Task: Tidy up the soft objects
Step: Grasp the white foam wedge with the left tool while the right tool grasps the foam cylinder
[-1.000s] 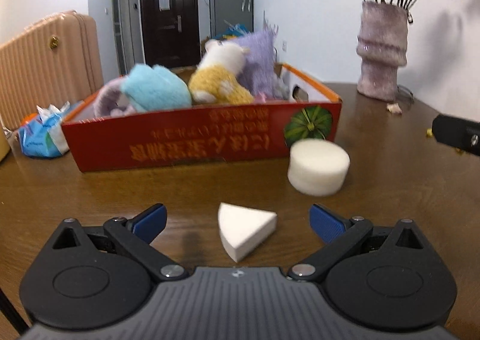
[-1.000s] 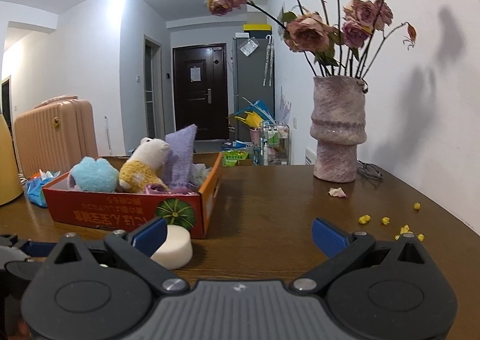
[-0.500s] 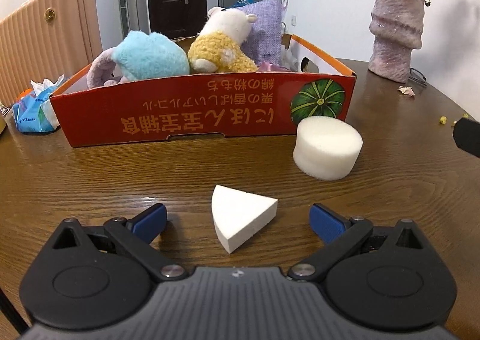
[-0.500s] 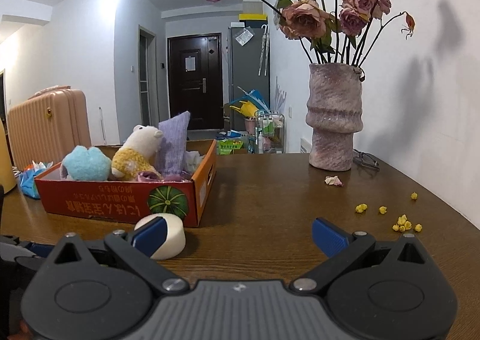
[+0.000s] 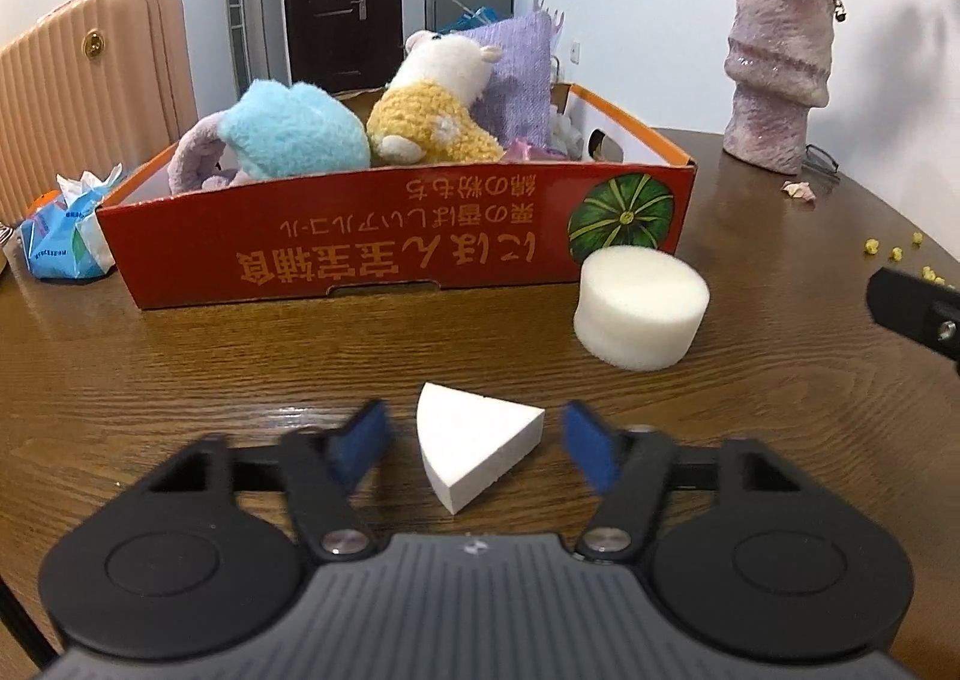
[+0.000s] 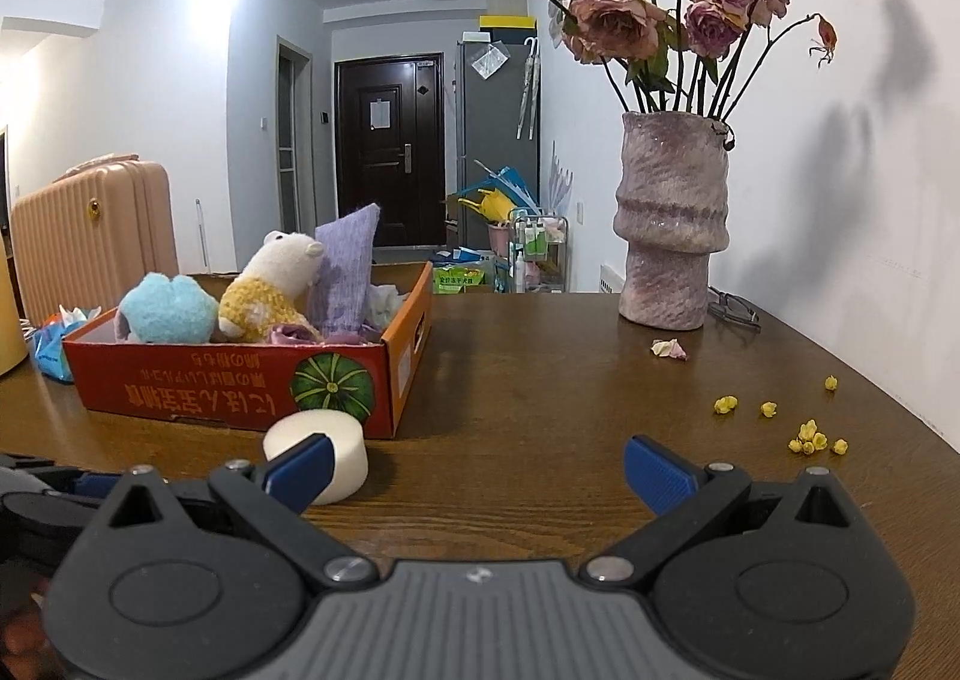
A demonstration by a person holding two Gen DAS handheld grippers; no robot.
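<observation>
White foam wedge [image 5: 477, 449] lies on the desk [image 5: 180, 368] between the left gripper [image 5: 474, 440], whose jaws are closing but not yet touching it. Next comes a gentle squeeze, then a lift into the red box [image 5: 390, 236]. The right gripper [image 6: 474, 467] hangs with jaws apart, holding nothing.

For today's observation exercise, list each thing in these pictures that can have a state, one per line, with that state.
Left gripper: fingers closing around the wedge sponge, not yet pressing it.
Right gripper: open, nothing between its fingers.
Wedge sponge: flat on the table, between the left fingers.
Round sponge: on the table, outside the box.
Red box: open-topped, holding plush toys.
Vase: upright, holding dried roses.
</observation>
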